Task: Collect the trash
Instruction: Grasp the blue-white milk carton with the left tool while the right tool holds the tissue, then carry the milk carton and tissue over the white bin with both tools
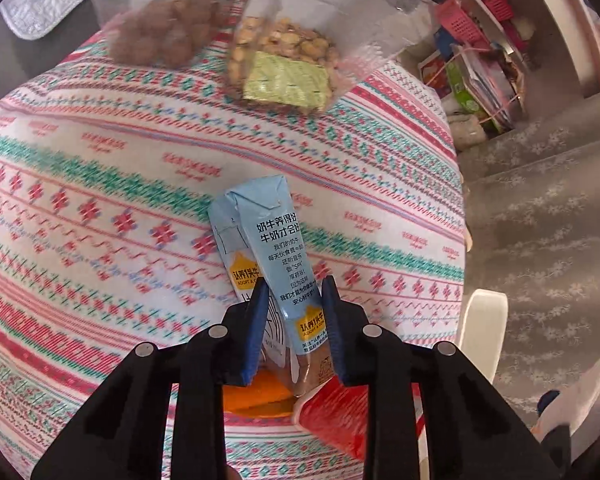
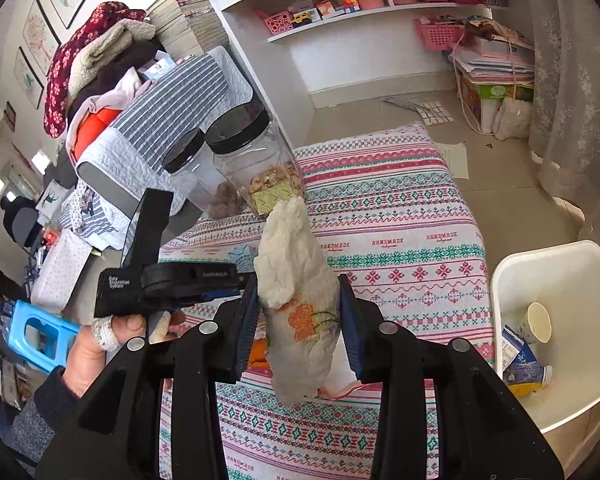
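My left gripper (image 1: pixel 294 292) is shut on a light blue milk carton (image 1: pixel 268 248) and holds it above the patterned tablecloth (image 1: pixel 100 184). My right gripper (image 2: pixel 298 292) is shut on a crumpled white paper towel with an orange flower print (image 2: pixel 300 296) and holds it over the cloth (image 2: pixel 400 216). The left gripper also shows in the right wrist view, held by a hand at the left, with a corner of the carton (image 2: pixel 242 258) behind the towel. A white trash bin (image 2: pixel 580 280) stands on the floor to the right and holds a paper cup (image 2: pixel 538 322) and wrappers.
Two clear jars with black lids, one with nuts (image 2: pixel 256 164) and one with brown balls (image 2: pixel 196 176), stand at the table's far edge. An orange piece (image 1: pixel 256 396) and a red wrapper (image 1: pixel 336 416) lie under my left gripper. Shelves and stacked boxes (image 2: pixel 492 76) line the far wall.
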`<action>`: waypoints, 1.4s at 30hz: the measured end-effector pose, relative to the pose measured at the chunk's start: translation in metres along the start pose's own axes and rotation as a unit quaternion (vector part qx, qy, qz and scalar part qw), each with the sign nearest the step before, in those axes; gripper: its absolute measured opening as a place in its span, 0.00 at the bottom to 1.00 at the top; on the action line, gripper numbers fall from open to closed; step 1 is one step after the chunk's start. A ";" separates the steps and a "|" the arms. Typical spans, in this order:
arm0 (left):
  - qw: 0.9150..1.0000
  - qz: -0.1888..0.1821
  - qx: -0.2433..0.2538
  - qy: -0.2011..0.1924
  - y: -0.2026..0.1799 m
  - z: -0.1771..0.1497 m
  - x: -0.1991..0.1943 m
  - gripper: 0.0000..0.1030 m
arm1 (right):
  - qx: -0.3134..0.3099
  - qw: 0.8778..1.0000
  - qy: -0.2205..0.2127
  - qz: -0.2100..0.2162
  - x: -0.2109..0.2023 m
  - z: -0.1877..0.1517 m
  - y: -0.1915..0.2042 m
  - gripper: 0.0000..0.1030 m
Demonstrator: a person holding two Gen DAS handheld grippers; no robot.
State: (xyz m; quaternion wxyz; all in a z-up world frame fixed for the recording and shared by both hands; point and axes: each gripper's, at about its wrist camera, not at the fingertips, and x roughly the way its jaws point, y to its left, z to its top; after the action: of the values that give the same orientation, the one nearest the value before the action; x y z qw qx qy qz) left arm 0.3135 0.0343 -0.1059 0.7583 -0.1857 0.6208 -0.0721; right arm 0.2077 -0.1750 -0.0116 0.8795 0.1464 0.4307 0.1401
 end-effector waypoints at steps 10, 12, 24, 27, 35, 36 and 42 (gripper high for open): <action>0.998 -0.007 -0.031 -0.046 0.073 -0.058 -0.079 0.23 | -0.039 0.998 -0.011 0.049 -0.012 -0.007 0.041 0.35; 0.997 -0.023 -0.035 -0.063 0.081 -0.069 -0.099 0.23 | -0.044 0.997 -0.014 0.056 -0.016 -0.008 0.046 0.35; 0.990 -0.014 -0.038 -0.133 0.077 -0.086 -0.145 0.23 | -0.049 0.997 -0.023 0.053 -0.024 -0.010 0.049 0.35; 0.987 -0.006 -0.024 -0.157 0.066 -0.092 -0.152 0.23 | -0.048 0.998 -0.024 0.045 -0.023 -0.010 0.046 0.35; 0.975 -0.011 0.000 -0.221 0.058 -0.098 -0.160 0.23 | -0.056 0.997 -0.043 0.012 -0.024 -0.010 0.038 0.35; 0.974 -0.015 0.000 -0.227 0.058 -0.097 -0.162 0.23 | -0.055 0.997 -0.046 0.008 -0.024 -0.009 0.036 0.35; 0.961 -0.030 0.021 -0.275 0.045 -0.097 -0.180 0.23 | -0.063 0.996 -0.063 -0.001 -0.027 -0.008 0.033 0.35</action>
State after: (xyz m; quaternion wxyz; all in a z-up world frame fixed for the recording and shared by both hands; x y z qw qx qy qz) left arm 0.1750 0.1182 0.0262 0.9010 -0.2007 0.3809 -0.0537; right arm 0.1816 -0.1533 0.0156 0.9124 0.0986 0.3650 0.1566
